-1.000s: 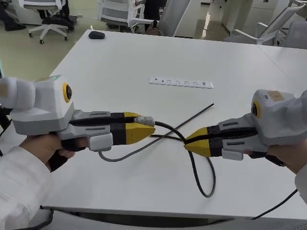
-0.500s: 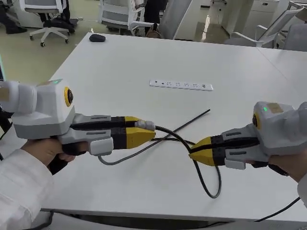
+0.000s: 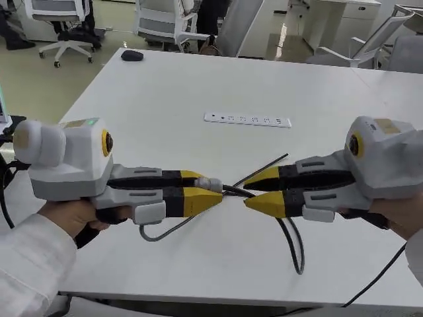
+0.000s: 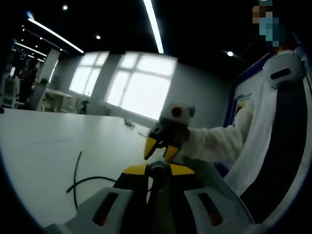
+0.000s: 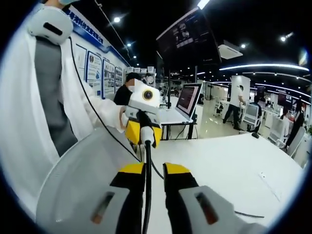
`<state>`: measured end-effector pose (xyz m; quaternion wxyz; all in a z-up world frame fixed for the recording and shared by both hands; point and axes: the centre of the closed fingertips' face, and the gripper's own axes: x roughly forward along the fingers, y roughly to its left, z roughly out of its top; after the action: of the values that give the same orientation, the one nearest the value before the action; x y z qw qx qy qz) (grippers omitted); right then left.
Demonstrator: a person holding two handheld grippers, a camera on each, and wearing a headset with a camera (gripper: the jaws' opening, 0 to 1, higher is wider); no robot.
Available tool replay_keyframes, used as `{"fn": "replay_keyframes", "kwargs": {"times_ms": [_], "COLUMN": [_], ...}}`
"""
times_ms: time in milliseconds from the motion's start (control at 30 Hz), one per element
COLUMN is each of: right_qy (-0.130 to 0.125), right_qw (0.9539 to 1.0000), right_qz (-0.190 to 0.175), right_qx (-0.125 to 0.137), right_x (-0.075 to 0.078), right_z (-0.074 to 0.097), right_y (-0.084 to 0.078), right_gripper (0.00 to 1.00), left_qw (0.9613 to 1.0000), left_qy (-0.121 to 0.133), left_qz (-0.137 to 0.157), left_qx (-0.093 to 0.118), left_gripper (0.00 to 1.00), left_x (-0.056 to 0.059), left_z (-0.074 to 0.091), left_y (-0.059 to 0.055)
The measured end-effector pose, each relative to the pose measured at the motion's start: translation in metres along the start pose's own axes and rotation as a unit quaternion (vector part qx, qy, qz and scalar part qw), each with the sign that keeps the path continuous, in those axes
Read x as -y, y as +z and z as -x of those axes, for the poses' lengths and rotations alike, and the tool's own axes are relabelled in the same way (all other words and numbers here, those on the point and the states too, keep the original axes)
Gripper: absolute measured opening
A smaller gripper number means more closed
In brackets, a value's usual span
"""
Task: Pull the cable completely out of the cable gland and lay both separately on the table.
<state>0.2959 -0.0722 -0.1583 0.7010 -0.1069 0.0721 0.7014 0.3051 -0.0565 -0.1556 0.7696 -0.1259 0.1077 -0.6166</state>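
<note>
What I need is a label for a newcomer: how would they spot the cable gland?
Over the near side of the white table, find the left gripper. The cable gland is the pale grey plug pinched in its yellow jaws, short and stubby, unlike the thin black cable leaving it.

We record the left gripper (image 3: 215,188) and right gripper (image 3: 246,194) as alike: pale grey housings, black middle sections, yellow tapered jaws, a grey trigger block beneath. We note a white sleeve (image 3: 30,264) behind the left gripper.
</note>
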Motion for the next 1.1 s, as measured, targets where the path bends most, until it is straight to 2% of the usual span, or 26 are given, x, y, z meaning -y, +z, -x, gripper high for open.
{"fn": "replay_keyframes", "kwargs": {"times_ms": [133,467,800,1100], "right_qy": [0.007,0.019,0.023,0.031], "right_qw": [0.9999,0.9998,0.9997,0.999], "right_qz": [0.009,-0.002,0.009,0.031], "right_qx": [0.0,-0.005,0.001,-0.011], "right_x": [-0.004,-0.01,-0.011,-0.012], "right_z": [-0.003,0.001,0.002,0.005], "right_y": [0.007,-0.002,-0.004,-0.013], "right_gripper": [0.13,0.04,0.04,0.03], "left_qw": [1.0,1.0,1.0,0.9996], "left_qy": [-0.002,-0.001,0.006,0.023], "left_qz": [0.003,0.008,0.005,-0.001], "left_qx": [0.0,0.004,0.0,0.014], "left_gripper": [0.16,0.16,0.16,0.16], "left_x": [0.002,0.007,0.008,0.008], "left_z": [-0.002,-0.01,-0.012,-0.01], "left_y": [-0.001,-0.003,-0.005,-0.009]}}
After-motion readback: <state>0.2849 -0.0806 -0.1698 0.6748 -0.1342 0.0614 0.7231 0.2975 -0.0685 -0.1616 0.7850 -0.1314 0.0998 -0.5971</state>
